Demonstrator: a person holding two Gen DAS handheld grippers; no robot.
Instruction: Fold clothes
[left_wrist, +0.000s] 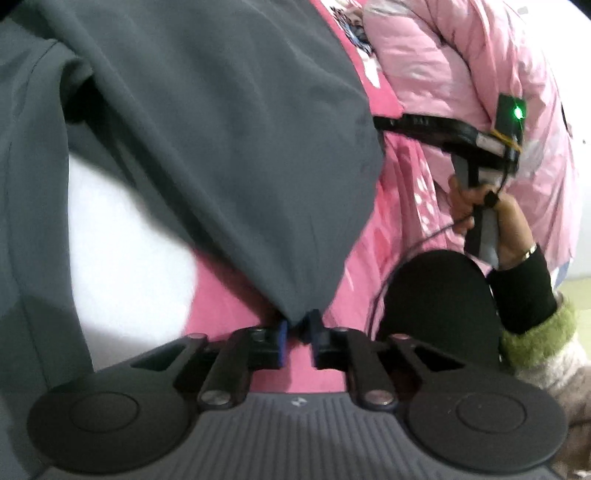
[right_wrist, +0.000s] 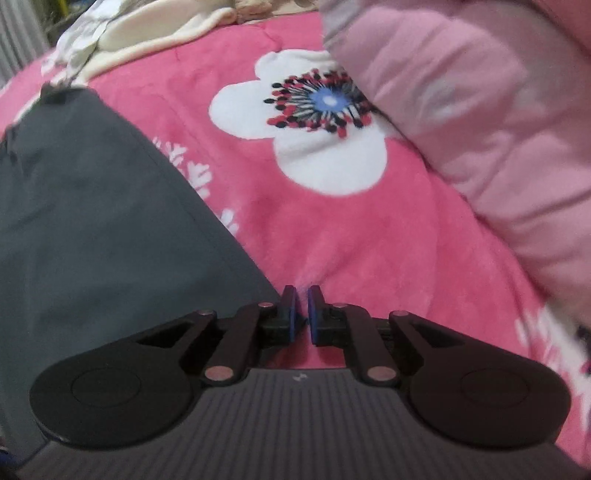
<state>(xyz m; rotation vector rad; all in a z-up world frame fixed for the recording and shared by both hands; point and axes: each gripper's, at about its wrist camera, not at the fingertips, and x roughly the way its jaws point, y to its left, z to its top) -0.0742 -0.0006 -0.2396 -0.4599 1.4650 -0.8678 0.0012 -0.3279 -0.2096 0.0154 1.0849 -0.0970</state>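
Observation:
A dark grey garment (left_wrist: 207, 147) hangs lifted in the left wrist view, one corner pinched between the blue pads of my left gripper (left_wrist: 298, 325). The other gripper's body (left_wrist: 476, 136) shows at right in that view, held by a hand, its fingers hidden behind the grey cloth. In the right wrist view my right gripper (right_wrist: 301, 299) has its pads nearly together with a thin gap, nothing visibly between them, just right of the grey garment's edge (right_wrist: 110, 229), which lies on the bed.
A pink blanket with a white flower print (right_wrist: 325, 122) covers the bed. A pale pink padded jacket (right_wrist: 480, 122) lies at right; it also shows in the left wrist view (left_wrist: 461, 55). Cream cloth (right_wrist: 155, 33) lies at the far edge.

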